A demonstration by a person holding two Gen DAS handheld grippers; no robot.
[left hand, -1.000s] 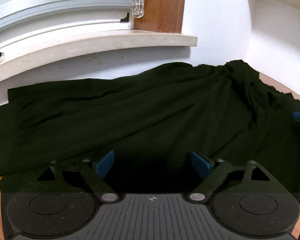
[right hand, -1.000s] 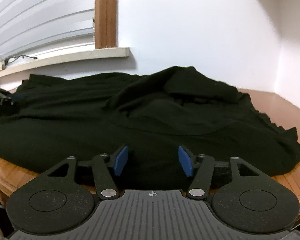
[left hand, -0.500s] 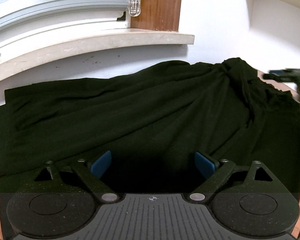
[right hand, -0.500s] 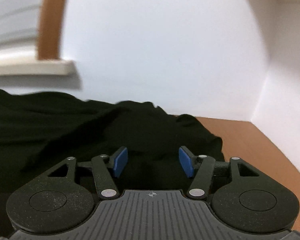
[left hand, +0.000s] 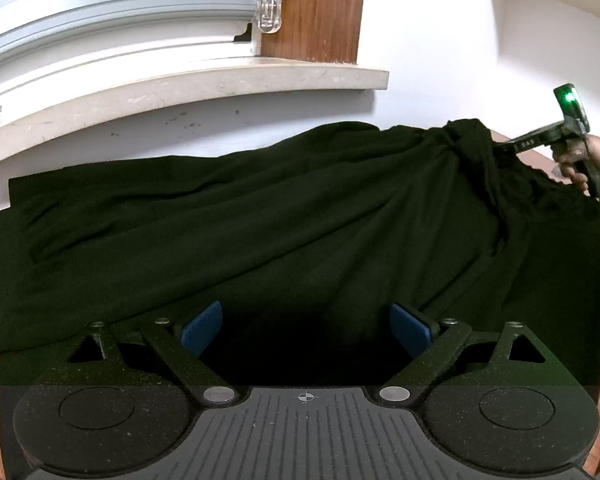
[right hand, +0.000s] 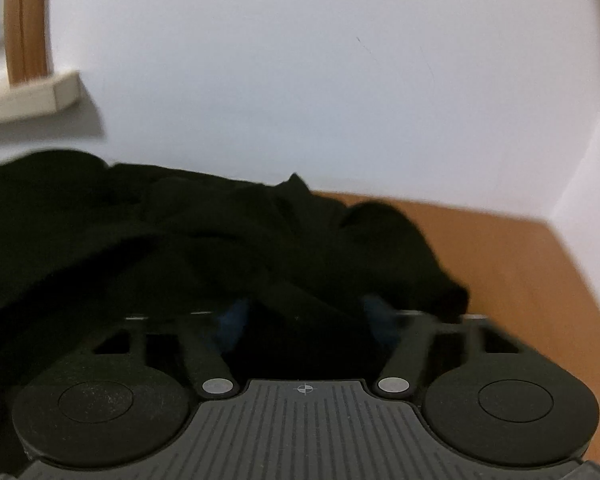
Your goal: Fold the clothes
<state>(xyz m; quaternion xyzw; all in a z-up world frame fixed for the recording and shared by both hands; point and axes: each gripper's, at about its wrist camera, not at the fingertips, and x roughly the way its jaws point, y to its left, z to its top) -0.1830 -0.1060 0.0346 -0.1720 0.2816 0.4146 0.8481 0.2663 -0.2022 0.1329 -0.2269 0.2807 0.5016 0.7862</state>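
One black garment [left hand: 284, 220] spread in folds across the wooden tabletop [right hand: 512, 264], filling the middle of the left view, bunched high at upper right. Left tool [left hand: 306, 330] low at bottom centre, blue pads wide apart over dark cloth, gripping nothing. Right tool [right hand: 304, 316] pushed into the bunched cloth at lower centre of its blurred view, two blue pads parted with fabric draped between and over them; grip not clear. One sill [left hand: 188, 92] upper left.
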